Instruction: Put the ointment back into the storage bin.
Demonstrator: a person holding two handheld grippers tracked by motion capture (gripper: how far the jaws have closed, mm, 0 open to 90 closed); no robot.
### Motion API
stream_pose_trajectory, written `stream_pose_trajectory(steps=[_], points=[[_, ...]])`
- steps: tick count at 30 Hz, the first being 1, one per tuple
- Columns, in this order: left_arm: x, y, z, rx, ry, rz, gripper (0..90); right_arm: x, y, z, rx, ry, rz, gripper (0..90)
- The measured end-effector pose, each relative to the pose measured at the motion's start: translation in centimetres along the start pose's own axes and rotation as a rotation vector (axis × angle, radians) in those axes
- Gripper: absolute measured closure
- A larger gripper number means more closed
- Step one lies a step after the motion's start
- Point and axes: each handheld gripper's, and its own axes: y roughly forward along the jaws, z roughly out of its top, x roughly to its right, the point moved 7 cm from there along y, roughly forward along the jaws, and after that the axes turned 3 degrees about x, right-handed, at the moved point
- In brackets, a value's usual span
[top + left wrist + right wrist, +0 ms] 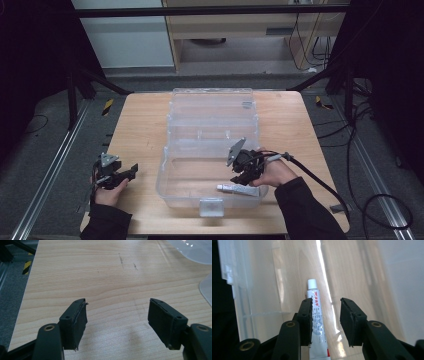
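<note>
Clear box (210, 150) sitting open on desk (140, 130). Tube (317, 322) lying on box floor near front wall. Right hand-held gripper (325, 320) hovering over tube, jaws parted, gripping nothing. Left hand-held gripper (117, 322) resting wide open over bare desk, holding nothing.

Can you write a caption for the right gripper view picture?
Open right claw over a white tube lying inside the clear plastic box.
</note>
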Motion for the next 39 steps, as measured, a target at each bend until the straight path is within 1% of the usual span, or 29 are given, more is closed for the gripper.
stream_pose_trajectory(steps=[1,2,3,5,7,9,10,13,14,15,16,17,19,20,22,24,26,28,29,32,33,35,36,38,39], points=[[0.0,0.0,0.0,0.0,0.0,-0.001,30.9,0.1,-0.4,-0.1,0.019,0.007,-0.01,60.9],[0.0,0.0,0.0,0.0,0.001,-0.001,30.9,0.2,-0.8,-0.2,0.039,0.021,-0.02,60.3],[0.0,0.0,0.0,0.0,0.0,-0.001,31.0,0.2,-1.3,-0.3,0.072,0.045,-0.03,59.7],[0.0,0.0,0.0,0.0,0.001,0.0,31.1,0.4,-2.0,-0.4,0.115,0.07,-0.046,58.0],[0.1,-0.1,0.0,0.001,0.001,-0.002,31.6,0.7,-2.9,-0.6,0.16,0.107,-0.082,56.1],[0.1,-0.1,0.0,0.002,-0.003,-0.003,32.1,1.0,-3.8,-0.8,0.218,0.152,-0.108,54.6],[0.1,-0.1,0.0,0.002,-0.002,-0.003,32.2,1.1,-4.4,-1.0,0.253,0.178,-0.124,52.1],[0.1,-0.1,0.1,0.002,0.0,-0.002,32.5,1.4,-5.5,-1.5,0.312,0.217,-0.167,49.7],[0.1,-0.1,0.1,0.002,0.0,-0.002,32.5,1.6,-6.2,-1.9,0.344,0.241,-0.195,48.5],[0.1,-0.1,0.1,0.003,0.0,-0.002,32.6,1.7,-6.5,-2.0,0.362,0.251,-0.205,47.9],[0.1,-0.1,0.1,0.003,0.0,-0.002,32.7,1.9,-7.0,-2.3,0.392,0.271,-0.22,45.3],[0.1,-0.1,0.1,0.002,0.0,-0.002,32.7,2.0,-7.3,-2.6,0.414,0.29,-0.233,44.4],[0.1,-0.1,0.1,0.003,0.0,-0.003,32.8,2.2,-7.8,-3.2,0.434,0.315,-0.258,42.8],[0.1,-0.1,0.1,0.003,-0.001,-0.002,32.8,2.4,-8.1,-3.6,0.459,0.341,-0.279,41.3],[0.1,-0.1,0.1,0.003,0.0,-0.002,32.9,2.6,-8.3,-4.2,0.48,0.367,-0.296,39.6],[0.1,-0.1,0.1,0.004,-0.001,-0.002,32.9,2.9,-8.5,-5.0,0.511,0.404,-0.327,34.7],[0.1,-0.2,0.1,0.004,0.001,-0.001,33.1,3.2,-8.6,-5.7,0.526,0.431,-0.351,31.9],[0.1,-0.2,0.1,0.005,0.001,-0.002,33.3,3.4,-8.5,-6.5,0.544,0.47,-0.37,29.4],[0.1,-0.2,0.1,0.005,0.001,-0.002,33.5,3.5,-8.5,-6.9,0.55,0.476,-0.379,28.2],[0.2,-0.2,0.1,0.005,-0.001,-0.007,34.8,4.0,-8.1,-8.1,0.557,0.501,-0.417,25.5],[0.2,-0.2,0.1,0.004,-0.001,-0.01,35.3,4.2,-8.0,-8.7,0.563,0.518,-0.44,25.3],[0.2,-0.2,0.1,0.003,-0.002,-0.014,36.6,4.7,-7.8,-9.6,0.57,0.554,-0.454,24.6],[0.3,-0.2,0.2,0.005,-0.002,-0.015,37.0,5.0,-7.7,-10.1,0.567,0.575,-0.461,23.5],[0.2,-0.2,0.2,0.005,-0.003,-0.014,37.2,5.5,-7.4,-11.0,0.554,0.594,-0.486,22.5],[0.2,-0.2,0.2,0.004,-0.003,-0.013,37.2,5.6,-7.3,-11.3,0.549,0.601,-0.49,22.2]])
